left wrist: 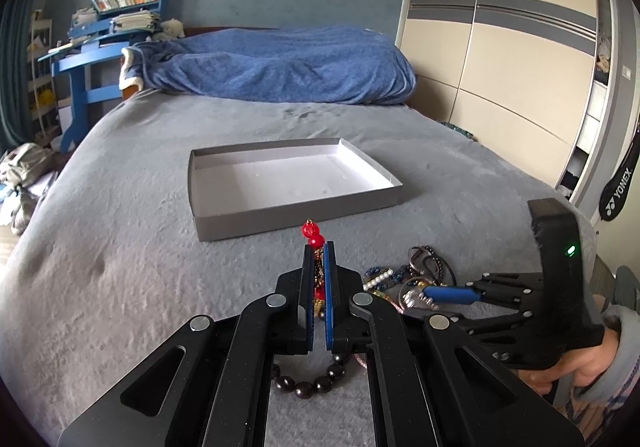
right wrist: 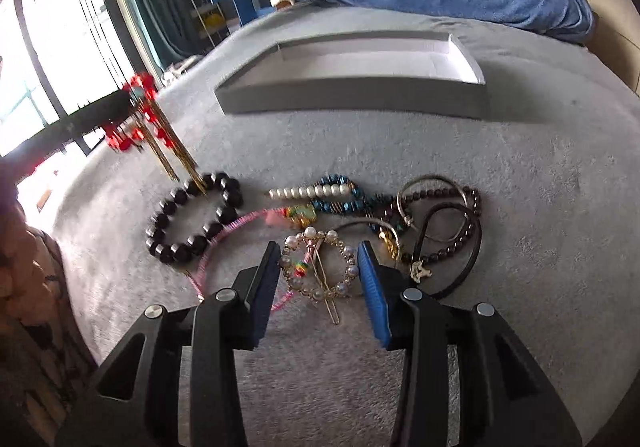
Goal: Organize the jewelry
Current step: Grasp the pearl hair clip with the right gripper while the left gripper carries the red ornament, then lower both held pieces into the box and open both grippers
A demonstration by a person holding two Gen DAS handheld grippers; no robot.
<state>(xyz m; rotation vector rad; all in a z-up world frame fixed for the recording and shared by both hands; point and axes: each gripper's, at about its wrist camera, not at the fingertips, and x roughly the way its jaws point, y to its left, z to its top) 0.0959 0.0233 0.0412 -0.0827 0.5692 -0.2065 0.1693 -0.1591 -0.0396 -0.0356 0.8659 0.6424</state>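
Observation:
My left gripper point(left wrist: 319, 247) is shut on a red-bead ornament with gold tassels point(left wrist: 312, 234), held above the grey bed in front of the empty grey box point(left wrist: 296, 219). The ornament also shows at the left of the right wrist view point(right wrist: 148, 119), its tassels hanging down to a black bead bracelet point(right wrist: 192, 215). My right gripper point(right wrist: 320, 259) is open, its fingers on either side of a round pearl hair clip point(right wrist: 320, 267). A pile of jewelry lies just beyond it: a pearl strand point(right wrist: 308, 191), blue beads point(right wrist: 348, 203), dark bead necklaces and rings point(right wrist: 444, 215), a pink band point(right wrist: 224, 239).
The grey box point(right wrist: 352, 99) sits mid-bed with a white inside. A blue blanket point(left wrist: 280, 67) lies at the head of the bed. A blue desk point(left wrist: 88, 59) stands left, a wardrobe point(left wrist: 500, 47) right, a window point(right wrist: 52, 47) at the left.

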